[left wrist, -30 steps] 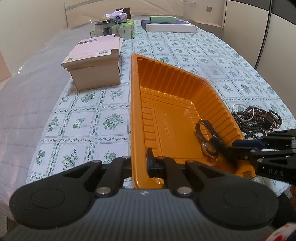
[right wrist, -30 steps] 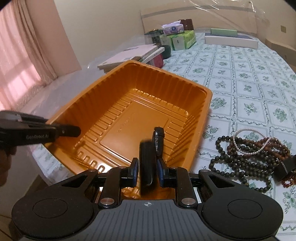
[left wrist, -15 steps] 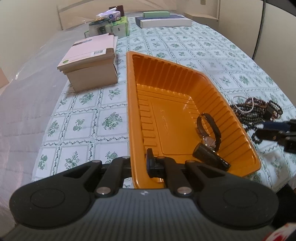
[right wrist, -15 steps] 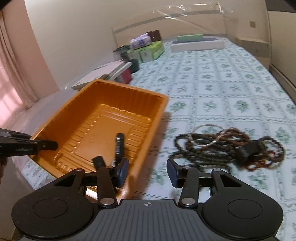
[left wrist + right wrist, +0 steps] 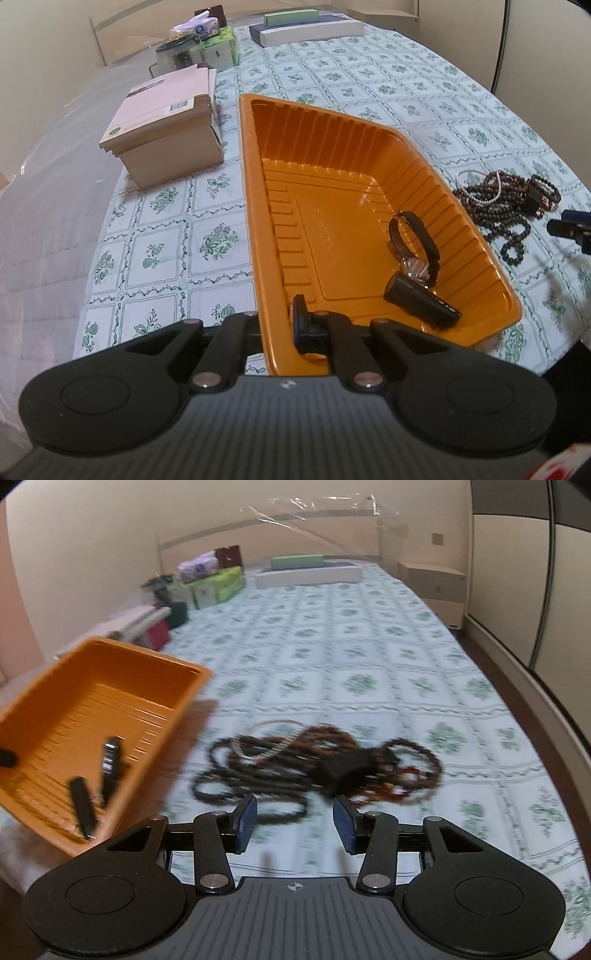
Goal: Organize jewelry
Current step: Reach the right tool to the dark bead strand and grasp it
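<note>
Now the left tongs [image 5: 291,325] are clenched on the tray's [image 5: 255,206] near rim, one finger [image 5: 301,326] inside the wall. Inside the tray, at its near right corner, lies a watch [image 5: 415,247]. The right tongs [image 5: 293,821] stand released with nothing between their blue pads [image 5: 246,818], having just been opening, and hover over the bed [image 5: 369,657] just short of a tangle of beads [image 5: 317,764] beside the tray's right side.
</note>
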Demonstrator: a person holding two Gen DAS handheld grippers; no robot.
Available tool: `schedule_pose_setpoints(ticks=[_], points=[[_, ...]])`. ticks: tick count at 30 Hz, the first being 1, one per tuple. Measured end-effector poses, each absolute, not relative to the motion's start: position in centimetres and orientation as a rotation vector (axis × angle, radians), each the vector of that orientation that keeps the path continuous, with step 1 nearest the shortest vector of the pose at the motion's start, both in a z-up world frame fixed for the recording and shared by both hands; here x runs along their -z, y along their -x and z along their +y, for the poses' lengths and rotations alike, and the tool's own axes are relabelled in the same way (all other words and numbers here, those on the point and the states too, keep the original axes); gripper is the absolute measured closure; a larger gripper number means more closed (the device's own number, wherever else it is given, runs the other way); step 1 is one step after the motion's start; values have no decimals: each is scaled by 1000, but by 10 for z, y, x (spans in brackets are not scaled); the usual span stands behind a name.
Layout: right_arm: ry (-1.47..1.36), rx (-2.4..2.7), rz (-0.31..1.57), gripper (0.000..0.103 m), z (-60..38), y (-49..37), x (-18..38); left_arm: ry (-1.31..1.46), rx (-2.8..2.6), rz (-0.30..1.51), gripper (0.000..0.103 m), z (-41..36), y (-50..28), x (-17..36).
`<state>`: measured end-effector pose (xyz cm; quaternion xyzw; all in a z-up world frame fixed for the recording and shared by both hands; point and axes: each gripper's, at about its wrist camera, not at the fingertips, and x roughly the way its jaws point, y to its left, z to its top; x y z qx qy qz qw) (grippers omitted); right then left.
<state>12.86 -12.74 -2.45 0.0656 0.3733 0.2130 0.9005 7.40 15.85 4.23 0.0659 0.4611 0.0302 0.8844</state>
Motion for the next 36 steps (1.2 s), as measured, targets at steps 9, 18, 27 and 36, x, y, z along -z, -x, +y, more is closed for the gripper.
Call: schedule_pose_setpoints(ticks=[9, 18, 27, 36], points=[[-129, -535, 827, 57, -117, -136, 43, -167, -50, 988, 97, 157, -78, -41], [-106, -574, 845, 57, -81, -149, 47, -186, -41, 1003, 97, 155, -81, -42], [-52, -562, 890, 88, -74, -152, 53, -186, -38, 1006, 97, 156, -82, -42], [13, -568, 819, 97, -92, -143, 20, -190, -38, 1003, 97, 156, -82, -41]])
